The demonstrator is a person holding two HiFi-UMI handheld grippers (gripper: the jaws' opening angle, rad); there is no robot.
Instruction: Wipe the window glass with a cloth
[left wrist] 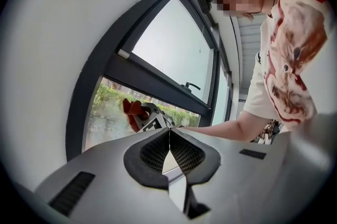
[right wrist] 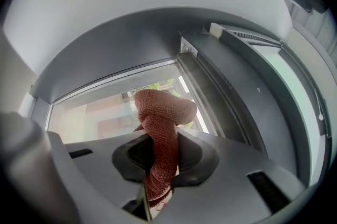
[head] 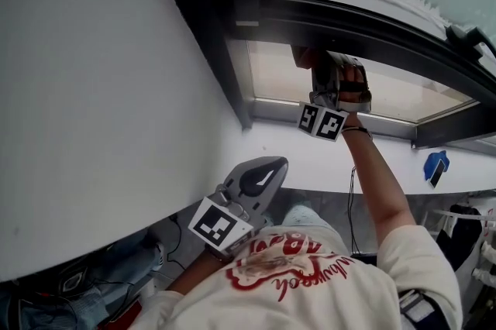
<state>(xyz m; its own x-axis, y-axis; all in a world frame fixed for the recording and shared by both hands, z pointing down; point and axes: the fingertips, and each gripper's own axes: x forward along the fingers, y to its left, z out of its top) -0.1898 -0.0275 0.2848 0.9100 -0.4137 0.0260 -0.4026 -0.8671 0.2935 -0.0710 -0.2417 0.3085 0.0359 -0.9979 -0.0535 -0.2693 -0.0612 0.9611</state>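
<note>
Cloth: a rust-red knitted cloth (right wrist: 160, 112) is being gripped as a bunched roll by the pale grey right gripper (right wrist: 160, 152); its rounded free end is being pushed out past the jaw tips.
Right gripper: its jaws are being pressed onto the cloth roll from both sides; nothing else is being held.
Window glass: the clear lower pane (head: 271, 77) is being worked just under the crossbar of the dark grey metal window frame (head: 333, 18), near that frame's left upright; it cannot be told whether the cloth is being touched to the glass or held just off it.
Left gripper: the pale grey left gripper (left wrist: 169, 150) is being held low, well away from the frame, beside the white wall (head: 93, 88); its jaws are being held together on nothing.
Step in hand: the upper left corner of the lower pane is judged as being wiped.
Doing it well: only the soft bulge of the cloth should be pressed to the glass, so that the hard jaw tips are being held clear of it; strokes are best being run level under the crossbar, then stepped downward with overlap; the corner by the upright is being reached best with the cloth's tip.
Risk: the roll is narrow, so streaks may be left; the cloth may be dragged out of the jaws if it is being pushed too hard.
</note>
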